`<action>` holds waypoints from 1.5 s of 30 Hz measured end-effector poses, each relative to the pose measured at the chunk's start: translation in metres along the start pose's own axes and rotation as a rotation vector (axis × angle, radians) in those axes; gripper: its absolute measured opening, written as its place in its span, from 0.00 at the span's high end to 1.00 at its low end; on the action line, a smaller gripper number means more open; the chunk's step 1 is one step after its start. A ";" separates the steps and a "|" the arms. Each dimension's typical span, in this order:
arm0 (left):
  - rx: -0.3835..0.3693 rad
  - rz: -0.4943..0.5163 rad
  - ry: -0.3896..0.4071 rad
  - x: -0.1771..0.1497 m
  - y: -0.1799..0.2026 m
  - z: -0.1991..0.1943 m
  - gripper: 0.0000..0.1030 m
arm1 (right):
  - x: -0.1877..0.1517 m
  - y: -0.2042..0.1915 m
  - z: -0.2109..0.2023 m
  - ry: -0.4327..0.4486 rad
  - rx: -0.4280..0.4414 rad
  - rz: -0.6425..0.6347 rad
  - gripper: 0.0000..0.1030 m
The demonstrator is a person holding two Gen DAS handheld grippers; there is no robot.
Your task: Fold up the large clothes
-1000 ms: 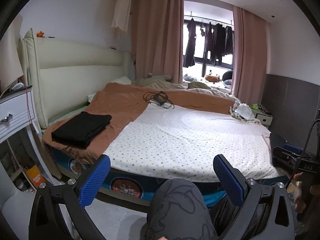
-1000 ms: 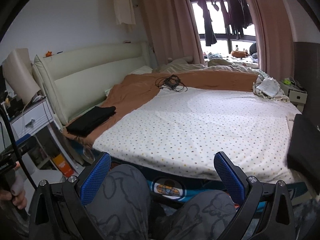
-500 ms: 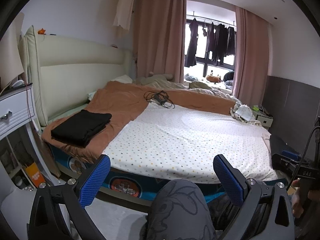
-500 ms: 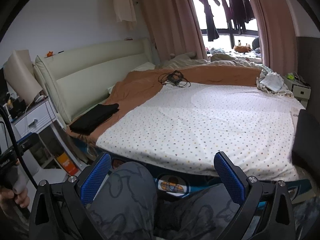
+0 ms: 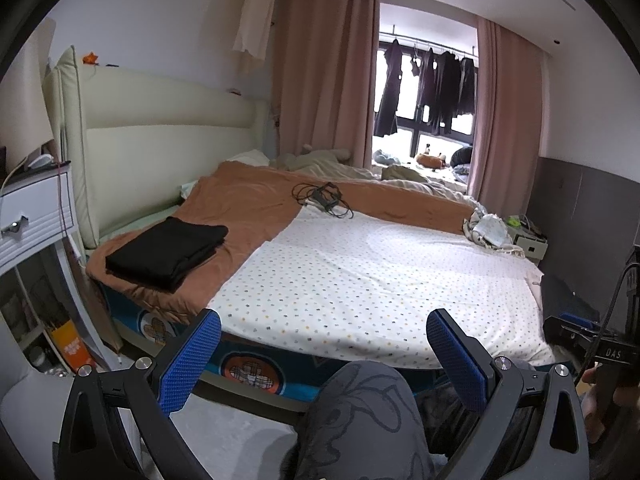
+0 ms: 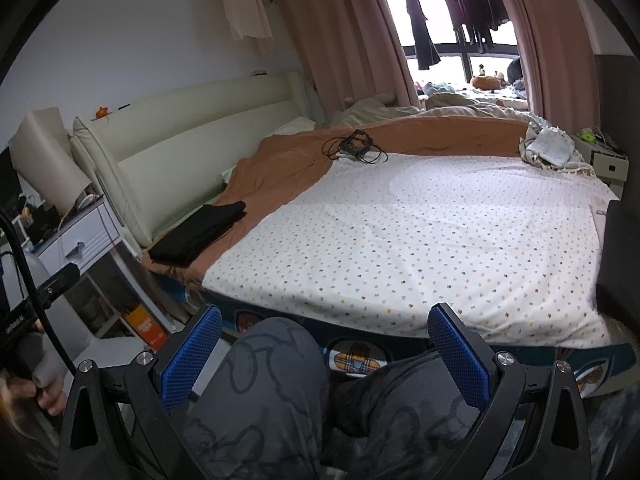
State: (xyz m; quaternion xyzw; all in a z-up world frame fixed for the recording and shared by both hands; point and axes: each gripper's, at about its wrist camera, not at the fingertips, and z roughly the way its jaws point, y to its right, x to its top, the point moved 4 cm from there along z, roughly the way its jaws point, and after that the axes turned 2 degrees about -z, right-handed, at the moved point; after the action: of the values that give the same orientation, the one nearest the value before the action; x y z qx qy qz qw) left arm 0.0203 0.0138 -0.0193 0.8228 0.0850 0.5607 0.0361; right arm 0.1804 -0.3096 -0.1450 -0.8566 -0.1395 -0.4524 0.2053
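We face the bed point(image 5: 360, 280) from its near edge, sitting or crouching, our knees in grey patterned trousers point(image 5: 360, 420) low in both views. A white dotted sheet point(image 6: 420, 248) covers most of the mattress and lies flat and bare; an orange-brown blanket point(image 5: 256, 204) runs along the left side and across the far end. Cream headboard point(image 5: 160, 152) at left, pink curtains point(image 5: 320, 80) and a window with dark garments hanging point(image 5: 432, 84) at the far end.

The one garment that looks dealt with: black folded clothes point(image 5: 166, 252), a neat stack on the blanket at the near left corner, also seen in the right view point(image 6: 200, 236). A dark mass at the right edge of the bed point(image 6: 618, 256) may be more clothing; we cannot tell.

Smaller things: tangle of black cables with a charger point(image 5: 322, 198) far centre, a crumpled pale cloth point(image 5: 490, 228) at the far right corner, white nightstand point(image 5: 36, 208) at left.

Left hand-held gripper point(image 5: 324, 354) and right hand-held gripper point(image 6: 325, 354): both with fingers wide apart, nothing between them, held low over our lap, well short of the sheet.

Our reading: between garments. One fold appears complete and set aside; the sheet is free as a work surface. The next move likely calls for fetching another large item, laying it flat on the dotted sheet, then pinching two corners.
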 end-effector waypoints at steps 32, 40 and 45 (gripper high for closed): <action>0.000 0.019 0.033 -0.002 -0.003 -0.018 0.00 | -0.002 -0.004 -0.008 0.012 0.001 -0.001 0.00; -0.001 0.026 0.054 -0.001 -0.001 -0.022 0.00 | -0.002 -0.003 -0.011 0.021 -0.003 -0.003 0.00; -0.003 0.032 0.063 0.000 0.003 -0.022 0.00 | -0.001 0.000 -0.013 0.028 -0.012 0.003 0.00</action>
State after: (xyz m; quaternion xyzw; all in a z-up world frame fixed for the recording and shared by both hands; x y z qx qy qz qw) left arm 0.0005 0.0104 -0.0110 0.8059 0.0722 0.5871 0.0256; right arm 0.1711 -0.3161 -0.1391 -0.8516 -0.1326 -0.4648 0.2028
